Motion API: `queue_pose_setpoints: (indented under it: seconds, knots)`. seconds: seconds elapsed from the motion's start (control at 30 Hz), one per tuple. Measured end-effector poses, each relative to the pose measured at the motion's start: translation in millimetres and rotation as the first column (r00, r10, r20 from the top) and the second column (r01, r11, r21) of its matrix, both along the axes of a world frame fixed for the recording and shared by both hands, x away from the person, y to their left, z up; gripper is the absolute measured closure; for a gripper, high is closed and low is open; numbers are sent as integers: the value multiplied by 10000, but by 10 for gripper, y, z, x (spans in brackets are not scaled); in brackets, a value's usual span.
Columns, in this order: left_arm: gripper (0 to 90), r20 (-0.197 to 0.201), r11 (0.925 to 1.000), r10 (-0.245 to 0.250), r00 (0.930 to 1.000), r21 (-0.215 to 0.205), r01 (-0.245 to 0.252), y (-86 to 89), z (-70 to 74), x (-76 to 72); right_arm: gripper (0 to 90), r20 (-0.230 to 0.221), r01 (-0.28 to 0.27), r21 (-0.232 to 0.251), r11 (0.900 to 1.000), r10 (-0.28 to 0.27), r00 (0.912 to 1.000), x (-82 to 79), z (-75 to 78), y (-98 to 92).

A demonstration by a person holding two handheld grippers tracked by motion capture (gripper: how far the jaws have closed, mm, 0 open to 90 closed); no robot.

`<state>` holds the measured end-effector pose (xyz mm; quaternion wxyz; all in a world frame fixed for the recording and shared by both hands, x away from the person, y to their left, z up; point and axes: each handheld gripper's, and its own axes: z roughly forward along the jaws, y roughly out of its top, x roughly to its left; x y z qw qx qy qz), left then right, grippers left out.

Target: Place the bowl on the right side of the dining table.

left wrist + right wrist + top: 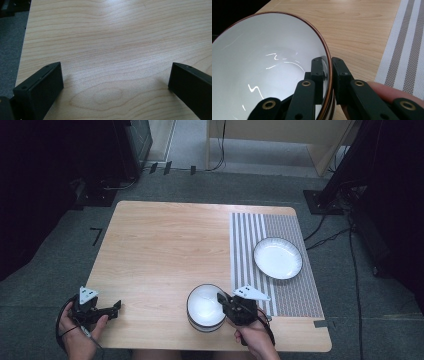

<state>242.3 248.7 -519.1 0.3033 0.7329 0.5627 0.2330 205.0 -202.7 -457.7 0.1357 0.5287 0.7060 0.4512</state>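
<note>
Right tool pinches the bowl rim.
The bowl sits near the surface's near edge, unmoved; plate waits on the mat. Left tool idles wide.

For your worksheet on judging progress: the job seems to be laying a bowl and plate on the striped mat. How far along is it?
Done: the plate lies on the striped mat. In hand: the right gripper is shut on the rim of the bowl, which is on bare wood beside the mat. Left: probably moving it onto the mat. The left gripper is open.
</note>
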Motion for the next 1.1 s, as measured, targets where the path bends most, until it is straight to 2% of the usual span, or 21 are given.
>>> queue_pose_setpoints:
  seconds: [0.13, 0.2, 0.23, 0.33, 0.67, 0.77, 0.87, 0.93, 1.0, 1.1]
  knots:
    - [0, 2, 10000, 2, 10000, -4, -2, 0, 0, 0, 818, 71, 211, -25, 9998, -211, 9998, -27, 7, 17]
    - [0, 6, 10000, 6, 10000, -6, -6, -1, 0, 1, 818, 110, 265, -110, 9996, -264, 9996, -36, 22, 24]
    - [0, -1, 10000, -2, 10000, 1, 2, 0, 0, 0, 816, 254, 326, -311, 9990, -318, 9992, -56, 44, 45]
    - [0, 2, 10000, 3, 10000, -2, -3, 0, 0, 1, 815, 290, 448, -400, 9982, -437, 9986, -65, 60, 64]
    - [0, 2, 10000, 2, 10000, -4, -2, 0, 0, 0, 814, 289, 682, -364, 9970, -672, 9973, -84, 96, 80]
    - [0, -1, 10000, -8, 10000, -2, 8, 0, 0, 1, 833, 445, 875, -291, 9957, -862, 9953, -93, 152, 66]
    - [0, 4, 10000, -3, 10000, -3, 3, -1, 0, 2, 833, 468, 805, -696, 9943, -773, 9959, -115, 182, 75]
    - [0, 2, 10000, -7, 10000, -3, 7, 0, 0, 1, 833, 483, 798, -663, 9946, -767, 9959, -121, 174, 79]
    - [0, 0, 10000, -8, 10000, 2, 8, 0, 0, 1, 833, 412, 824, -387, 9958, -808, 9959, -122, 166, 66]
    - [0, -1, 10000, -8, 10000, -1, 8, 0, 0, 2, 833, 509, 961, -379, 9946, -942, 9943, -131, 204, 57]
